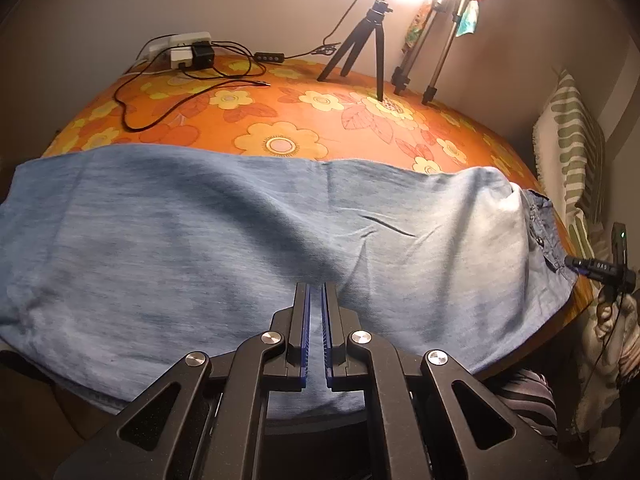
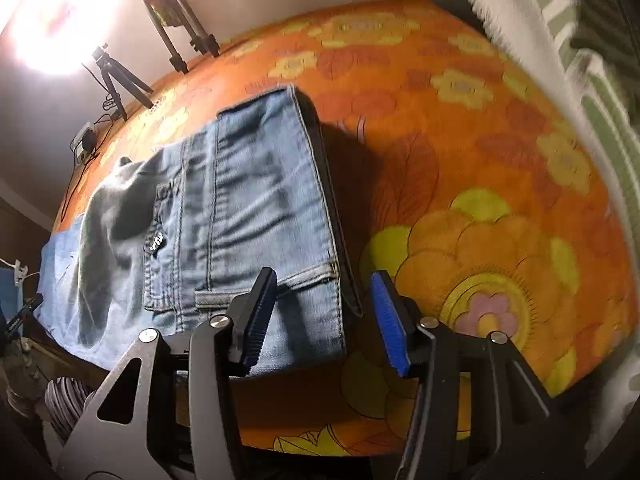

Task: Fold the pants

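Observation:
Light blue denim pants [image 1: 240, 240] lie lengthwise across the near part of the orange floral bed cover [image 1: 304, 120]. My left gripper [image 1: 315, 292] hovers over the middle of the pants, its blue-padded jaws nearly together with only a thin gap and nothing seen between them. In the right wrist view the waistband end of the pants [image 2: 256, 208] shows a back pocket and a belt loop. My right gripper [image 2: 324, 300] is open, its jaws on either side of the waistband corner near the cover's front edge.
A lit lamp on a small black tripod [image 1: 360, 52] and a taller tripod [image 1: 436, 52] stand at the far edge. A power strip with cables [image 1: 188, 56] lies at the back left. A green striped cushion [image 1: 576, 152] leans at the right.

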Demonstrator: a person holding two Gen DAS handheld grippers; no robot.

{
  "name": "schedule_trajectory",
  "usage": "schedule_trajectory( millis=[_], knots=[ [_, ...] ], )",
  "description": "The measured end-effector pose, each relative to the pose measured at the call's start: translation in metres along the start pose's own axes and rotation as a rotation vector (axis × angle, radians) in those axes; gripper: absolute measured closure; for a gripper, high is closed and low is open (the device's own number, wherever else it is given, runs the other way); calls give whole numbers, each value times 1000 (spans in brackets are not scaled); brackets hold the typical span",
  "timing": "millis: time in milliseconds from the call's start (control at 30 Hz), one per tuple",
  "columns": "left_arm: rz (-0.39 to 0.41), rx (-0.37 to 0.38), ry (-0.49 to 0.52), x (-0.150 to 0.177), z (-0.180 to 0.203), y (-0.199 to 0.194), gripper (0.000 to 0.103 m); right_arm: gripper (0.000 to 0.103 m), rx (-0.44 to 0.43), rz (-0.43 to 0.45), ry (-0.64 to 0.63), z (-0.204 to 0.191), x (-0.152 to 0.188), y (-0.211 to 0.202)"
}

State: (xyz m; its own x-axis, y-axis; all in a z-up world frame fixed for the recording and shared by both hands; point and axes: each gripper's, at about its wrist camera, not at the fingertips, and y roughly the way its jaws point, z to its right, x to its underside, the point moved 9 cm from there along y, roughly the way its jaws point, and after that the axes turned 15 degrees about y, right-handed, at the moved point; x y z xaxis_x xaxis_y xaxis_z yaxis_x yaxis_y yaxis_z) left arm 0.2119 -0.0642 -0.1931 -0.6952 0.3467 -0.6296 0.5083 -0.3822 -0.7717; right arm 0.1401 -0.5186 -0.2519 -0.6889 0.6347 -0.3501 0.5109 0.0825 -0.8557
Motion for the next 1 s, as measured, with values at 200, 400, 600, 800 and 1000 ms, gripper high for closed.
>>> schedule_trajectory(
  millis=[200,400,600,800,1000],
  knots=[
    [21,-35,-39,1,-23,0,99,46,-73,15,11,-6,2,6],
    [22,-70,-122,11,-56,5,99,87,-129,61,21,-22,13,-2],
    [10,-71,-104,15,-57,13,99,89,28,290,5,-22,35,-69],
    [20,-55,-88,8,-50,15,99,79,187,199,-26,-11,40,-55],
    [21,-70,-25,2,-38,16,99,63,174,329,-162,-36,-5,-111]
  ],
)
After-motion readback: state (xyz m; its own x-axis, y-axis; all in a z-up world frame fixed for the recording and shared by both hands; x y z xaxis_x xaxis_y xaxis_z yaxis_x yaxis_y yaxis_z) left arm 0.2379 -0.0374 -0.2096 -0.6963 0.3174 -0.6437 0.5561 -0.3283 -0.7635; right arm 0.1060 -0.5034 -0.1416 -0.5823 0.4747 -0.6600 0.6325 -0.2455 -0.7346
